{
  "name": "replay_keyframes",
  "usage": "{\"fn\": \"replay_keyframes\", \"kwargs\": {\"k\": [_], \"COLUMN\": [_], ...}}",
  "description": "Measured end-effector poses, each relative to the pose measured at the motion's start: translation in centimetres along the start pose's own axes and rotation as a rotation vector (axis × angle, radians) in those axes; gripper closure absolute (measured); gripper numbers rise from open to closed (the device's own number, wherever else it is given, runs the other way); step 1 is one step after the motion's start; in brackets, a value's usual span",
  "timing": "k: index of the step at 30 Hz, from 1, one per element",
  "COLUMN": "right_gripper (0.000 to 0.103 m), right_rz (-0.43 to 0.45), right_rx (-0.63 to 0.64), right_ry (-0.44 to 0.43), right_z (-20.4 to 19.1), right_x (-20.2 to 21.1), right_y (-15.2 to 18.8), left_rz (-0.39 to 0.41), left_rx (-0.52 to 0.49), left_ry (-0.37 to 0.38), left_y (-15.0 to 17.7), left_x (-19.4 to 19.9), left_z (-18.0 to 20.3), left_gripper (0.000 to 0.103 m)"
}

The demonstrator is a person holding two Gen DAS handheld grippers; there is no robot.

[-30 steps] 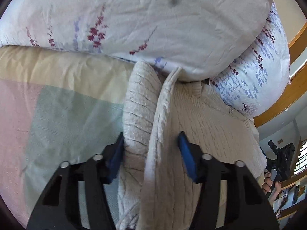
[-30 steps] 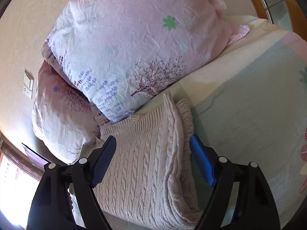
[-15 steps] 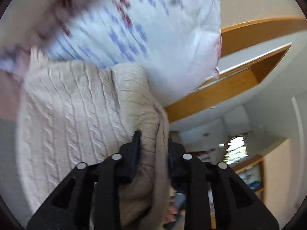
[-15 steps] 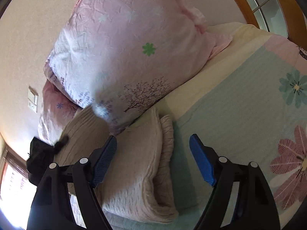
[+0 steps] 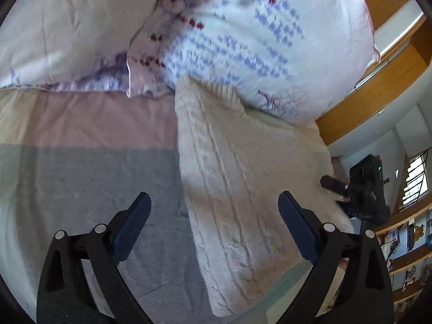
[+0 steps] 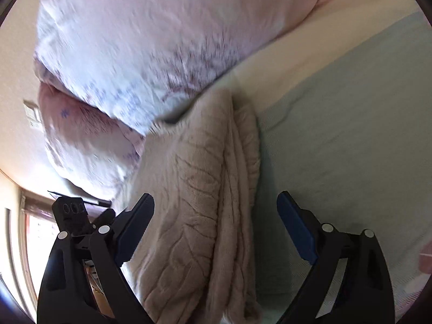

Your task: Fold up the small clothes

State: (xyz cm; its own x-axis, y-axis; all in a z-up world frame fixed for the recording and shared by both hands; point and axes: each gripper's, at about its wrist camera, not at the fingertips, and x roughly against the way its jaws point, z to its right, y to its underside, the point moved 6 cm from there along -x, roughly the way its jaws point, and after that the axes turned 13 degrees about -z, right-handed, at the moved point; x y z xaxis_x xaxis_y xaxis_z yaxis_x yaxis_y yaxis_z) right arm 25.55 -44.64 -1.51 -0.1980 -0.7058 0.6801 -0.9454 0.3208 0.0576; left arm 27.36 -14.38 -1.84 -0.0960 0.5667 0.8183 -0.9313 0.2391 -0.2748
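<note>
A cream cable-knit sweater [image 5: 237, 189] lies folded on the bed, its far end tucked under the floral pillows. In the right wrist view it [image 6: 205, 210] shows as a thick folded stack with its layered edge facing right. My left gripper [image 5: 214, 213] is open and empty, hovering above the sweater's left edge. My right gripper [image 6: 214, 213] is open and empty, straddling the sweater's folded edge from above. The right gripper's black body [image 5: 364, 191] shows at the right of the left wrist view.
Two floral pillows [image 5: 243, 32] lean at the head of the bed, also in the right wrist view [image 6: 140, 43]. A pastel patchwork bedspread [image 5: 81, 167] covers the bed. A wooden frame [image 5: 378, 97] and shelves [image 5: 405, 256] stand at the right.
My left gripper was shut on the sweater's edge half a second ago; it has let go, opened wide and drawn back. My right gripper has dropped closer over the sweater.
</note>
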Motion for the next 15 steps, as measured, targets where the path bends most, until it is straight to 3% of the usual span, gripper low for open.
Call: {"fn": "replay_keyframes", "kwargs": {"k": [3,4,5,8,10,11,15], "right_gripper": [0.055,0.057,0.062,0.066,0.068,0.069,0.069], "right_rz": [-0.019,-0.020,-0.011,0.023,0.026,0.020,-0.037], "right_rx": [0.001,-0.018,-0.018,-0.024,0.020,0.048,0.189], "right_ry": [-0.030,-0.057,-0.077,-0.117,-0.171,-0.190,-0.221], "right_z": [-0.4,0.0,0.1,-0.7,-2.8,-3.8,-9.1], "right_x": [-0.7,-1.1,-1.0,-0.5,0.1,0.1,-2.8], "right_y": [0.1,0.3,0.5,1.5,2.4,2.7,4.6], "left_rz": [0.004,0.029,0.006,0.033,0.048,0.073,0.176], "left_rx": [-0.010,-0.020,-0.013,0.013,-0.020,-0.044,-0.079], "left_ry": [0.004,0.027,0.094,0.166,0.229,0.227,0.117], "left_y": [0.5,0.6,0.6,0.6,1.3,2.2,5.4], "left_x": [-2.1,-2.2,-2.8,-1.5,1.0,2.7,8.4], "left_z": [0.4,0.7,1.2,0.7,0.2,-0.1,-3.1], "left_gripper": [0.009,0.017,0.032,0.062,0.065,0.065,0.060]}}
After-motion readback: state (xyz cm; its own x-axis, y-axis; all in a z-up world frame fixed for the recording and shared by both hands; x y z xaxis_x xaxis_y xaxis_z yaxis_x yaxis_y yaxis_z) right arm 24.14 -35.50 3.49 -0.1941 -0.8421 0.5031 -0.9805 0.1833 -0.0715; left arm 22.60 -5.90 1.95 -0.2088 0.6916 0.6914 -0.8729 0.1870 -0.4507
